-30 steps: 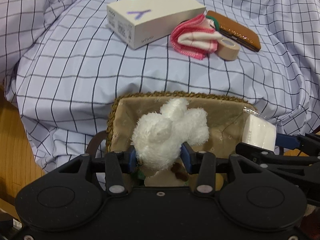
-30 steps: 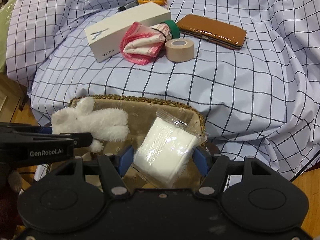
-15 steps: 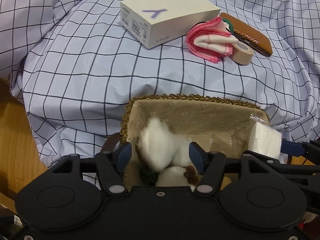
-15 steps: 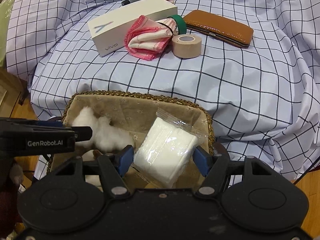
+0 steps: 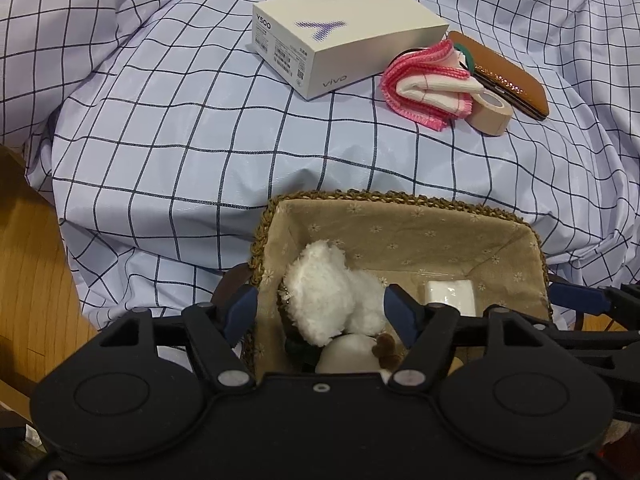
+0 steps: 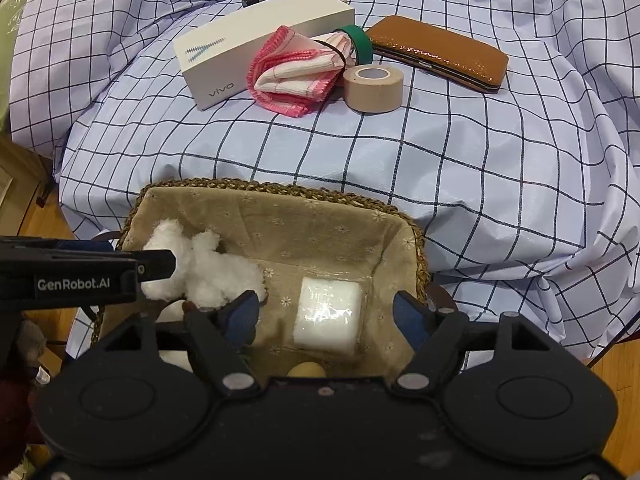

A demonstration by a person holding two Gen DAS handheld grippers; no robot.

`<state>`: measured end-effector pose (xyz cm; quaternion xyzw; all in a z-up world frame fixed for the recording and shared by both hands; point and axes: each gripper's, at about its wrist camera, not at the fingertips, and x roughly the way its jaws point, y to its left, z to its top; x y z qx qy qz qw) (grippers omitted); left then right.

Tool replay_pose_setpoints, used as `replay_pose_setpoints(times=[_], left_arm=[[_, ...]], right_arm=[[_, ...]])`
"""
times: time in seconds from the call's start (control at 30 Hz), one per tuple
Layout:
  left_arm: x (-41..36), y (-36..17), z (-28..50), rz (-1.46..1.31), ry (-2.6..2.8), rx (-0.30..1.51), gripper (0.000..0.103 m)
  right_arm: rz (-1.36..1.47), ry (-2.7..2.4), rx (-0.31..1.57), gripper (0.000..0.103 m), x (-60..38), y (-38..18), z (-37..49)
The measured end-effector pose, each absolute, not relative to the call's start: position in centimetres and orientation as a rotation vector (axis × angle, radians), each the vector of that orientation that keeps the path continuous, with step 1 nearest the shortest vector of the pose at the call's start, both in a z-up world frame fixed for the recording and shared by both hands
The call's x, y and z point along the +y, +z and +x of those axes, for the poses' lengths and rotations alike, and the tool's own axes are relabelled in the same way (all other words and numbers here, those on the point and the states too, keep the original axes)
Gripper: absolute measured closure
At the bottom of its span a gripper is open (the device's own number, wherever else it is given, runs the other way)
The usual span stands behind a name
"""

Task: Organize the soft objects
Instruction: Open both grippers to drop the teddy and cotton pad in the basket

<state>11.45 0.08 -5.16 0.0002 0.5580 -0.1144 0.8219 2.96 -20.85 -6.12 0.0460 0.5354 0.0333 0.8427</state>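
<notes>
Right wrist | right hand-held gripper opening, released | wrapped white pad in basket between its jaws

We note a rough woven basket with matt floral cloth lining, a fluffy white plush toy, a glossy plastic-wrapped white pad. Far: smooth matt cardboard box, shiny brown leather-look case, soft checked cloth.
</notes>
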Motion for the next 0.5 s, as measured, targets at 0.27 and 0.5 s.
replay_pose_setpoints(times=[0.27,0.5], left_arm=[[-0.29,-4.92,11.28,0.014,-0.257,1.164,0.030],[-0.40,-4.59,11.46,0.020,-0.270,1.143,0.025]], right_arm=[[0.100,0.070,1.128,0.026,-20.96,-6.08,3.17],[0.105,0.070,1.117,0.026,-20.96,-5.98,3.44]])
